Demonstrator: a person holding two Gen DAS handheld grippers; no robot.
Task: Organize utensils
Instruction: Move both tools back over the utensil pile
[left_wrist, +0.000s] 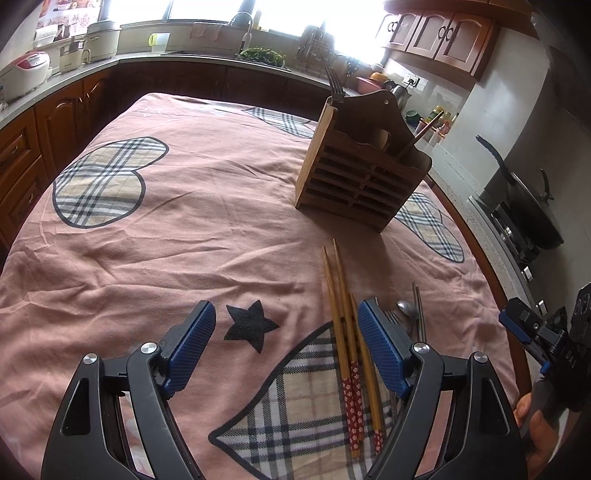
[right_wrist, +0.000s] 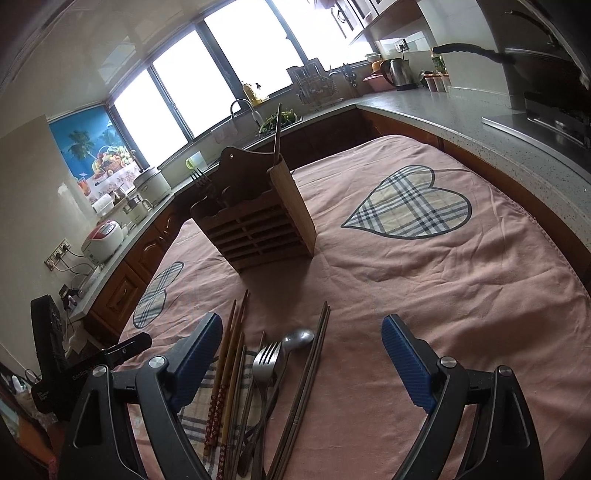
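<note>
We see the loose utensils lying in a bunch on the pink tablecloth (right_wrist: 424, 280), near the front edge of the table. In the right wrist view the bamboo chopsticks (right_wrist: 225, 373) with red flowered ends lie on the left of the bunch, then a metal fork (right_wrist: 266, 360) with its tines pointing away from us, a metal spoon (right_wrist: 298, 339) just beside it, and a pair of dark metal chopsticks (right_wrist: 308, 376) on the right. The handles overlap lower down, and we cannot tell exactly how many pieces lie there.

Beyond them, well apart from the bunch, stands the wooden utensil holder (right_wrist: 255, 225), upright on the cloth. A fork (left_wrist: 335, 85) stands in its left end as seen from the left wrist, and a single brown chopstick (right_wrist: 276, 134) rises from the other end.

Our left gripper (left_wrist: 286, 334) hangs low over the cloth with its jaws spread wide and nothing between the pads; its right finger sits over the bamboo chopsticks (left_wrist: 347, 325), but we cannot tell whether it touches them. Our right gripper (right_wrist: 301, 360) is likewise wide apart and empty, hovering above the bunch, the fork and spoon showing between its fingers.

Around the table runs a grey kitchen counter (right_wrist: 461, 110) with a rice cooker (right_wrist: 103, 238) and a kettle (right_wrist: 400, 72).
</note>
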